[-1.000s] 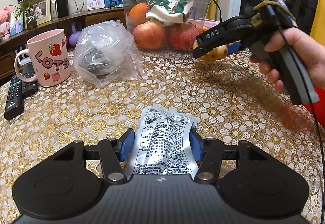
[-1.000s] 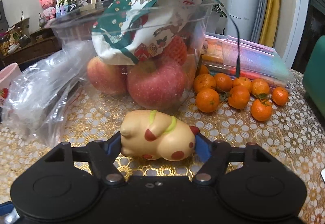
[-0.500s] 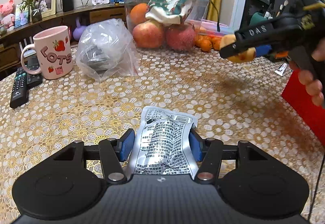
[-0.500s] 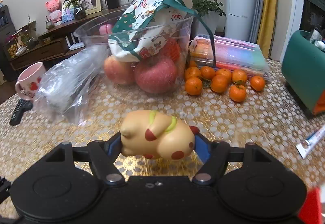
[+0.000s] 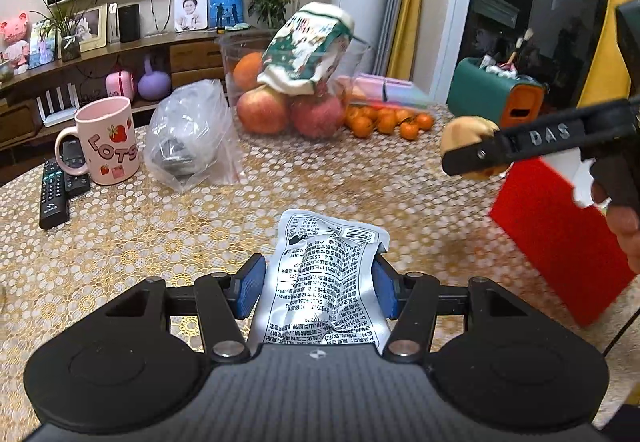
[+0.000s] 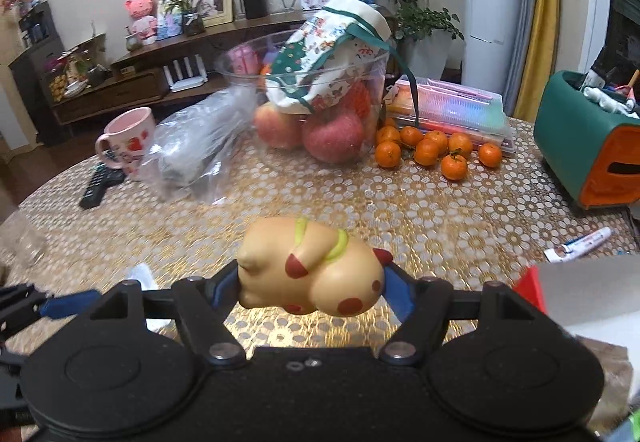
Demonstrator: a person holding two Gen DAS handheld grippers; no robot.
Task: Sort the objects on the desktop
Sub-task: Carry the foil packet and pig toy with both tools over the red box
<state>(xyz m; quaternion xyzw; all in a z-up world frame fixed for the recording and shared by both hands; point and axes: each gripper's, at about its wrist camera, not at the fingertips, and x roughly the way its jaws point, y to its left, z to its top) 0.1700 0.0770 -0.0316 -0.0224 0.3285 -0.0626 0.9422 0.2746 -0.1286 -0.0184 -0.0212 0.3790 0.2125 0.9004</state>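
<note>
Two light loads: the left gripper clamps a crinkly, slippery foil sachet by its side edges; at two o'clock, the right gripper squeezes a soft squishy toy animal end to end.

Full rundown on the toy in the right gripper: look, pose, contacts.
The toy is a small tan animal figure, glossy like soft rubber or vinyl, with dark red spots, a red tip at one end and yellow-green bands over its back. It lies sideways across the right gripper, whose blue-padded jaws press on its two ends, and hangs clear above the gold patterned tablecloth. Nothing else touches it. In the left wrist view one jaw partly hides it.
</note>
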